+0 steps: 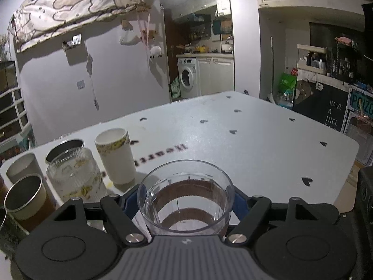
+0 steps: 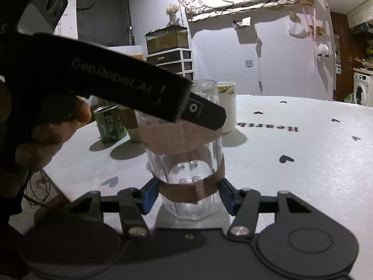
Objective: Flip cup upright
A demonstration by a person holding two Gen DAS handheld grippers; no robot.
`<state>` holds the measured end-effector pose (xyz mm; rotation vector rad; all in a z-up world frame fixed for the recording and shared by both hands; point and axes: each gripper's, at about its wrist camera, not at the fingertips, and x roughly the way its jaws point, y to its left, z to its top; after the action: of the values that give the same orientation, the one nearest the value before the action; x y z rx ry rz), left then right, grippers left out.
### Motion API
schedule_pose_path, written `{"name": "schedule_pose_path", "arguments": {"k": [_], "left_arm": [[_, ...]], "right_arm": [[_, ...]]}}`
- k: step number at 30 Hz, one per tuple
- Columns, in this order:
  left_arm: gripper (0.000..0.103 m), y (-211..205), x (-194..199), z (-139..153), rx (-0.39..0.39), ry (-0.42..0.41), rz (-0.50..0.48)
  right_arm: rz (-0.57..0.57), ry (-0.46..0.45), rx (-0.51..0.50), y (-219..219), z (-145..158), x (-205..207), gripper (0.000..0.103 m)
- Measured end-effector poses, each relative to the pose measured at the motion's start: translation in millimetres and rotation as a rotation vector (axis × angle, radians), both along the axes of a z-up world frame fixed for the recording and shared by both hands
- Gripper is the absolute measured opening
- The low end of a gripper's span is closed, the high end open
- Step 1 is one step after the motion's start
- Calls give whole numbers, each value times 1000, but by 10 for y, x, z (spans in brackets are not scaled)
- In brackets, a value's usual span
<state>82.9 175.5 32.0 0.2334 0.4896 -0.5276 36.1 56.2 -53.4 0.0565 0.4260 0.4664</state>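
The left claw (image 1: 185, 201) and right claw (image 2: 188, 194) both grip the clear plastic cup with brown tape bands (image 2: 190, 175), upright on the white heart-printed desk (image 2: 291, 163). A white paper cup (image 1: 115, 156), a ribbed glass jar (image 1: 75, 175) and a green can (image 2: 110, 124) crowd close behind it

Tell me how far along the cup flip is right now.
Mostly done: the clear cup stands mouth up on the white table. In hand: the left gripper and the right gripper both have their blue pads at its sides. Left: let go and back away without tipping it.

Clear cup (image 2: 188, 172) with brown bands; white table (image 1: 256, 158) with black hearts
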Motion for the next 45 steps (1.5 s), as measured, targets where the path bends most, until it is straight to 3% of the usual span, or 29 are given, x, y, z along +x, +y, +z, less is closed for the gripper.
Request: {"name": "schedule_pose_path", "arguments": {"k": [8, 17, 20, 22, 26, 36, 45], "left_arm": [[77, -110, 453, -70, -39, -38, 31], [77, -146, 744, -66, -24, -44, 47], [86, -91, 813, -55, -44, -24, 70], [97, -24, 813, -34, -74, -22, 76], [97, 70, 676, 18, -99, -55, 85], [97, 384, 342, -11, -188, -72, 144], [97, 606, 210, -76, -213, -77, 204]], "right_arm": [[-71, 7, 65, -88, -60, 362, 51], [-103, 30, 109, -96, -78, 679, 48], [-99, 55, 135, -95, -72, 774, 45], [-121, 58, 122, -86, -68, 823, 45], [-113, 126, 139, -102, -107, 911, 43], [-123, 163, 156, -98, -76, 1031, 42], [-134, 181, 135, 6, -34, 1168, 38]]}}
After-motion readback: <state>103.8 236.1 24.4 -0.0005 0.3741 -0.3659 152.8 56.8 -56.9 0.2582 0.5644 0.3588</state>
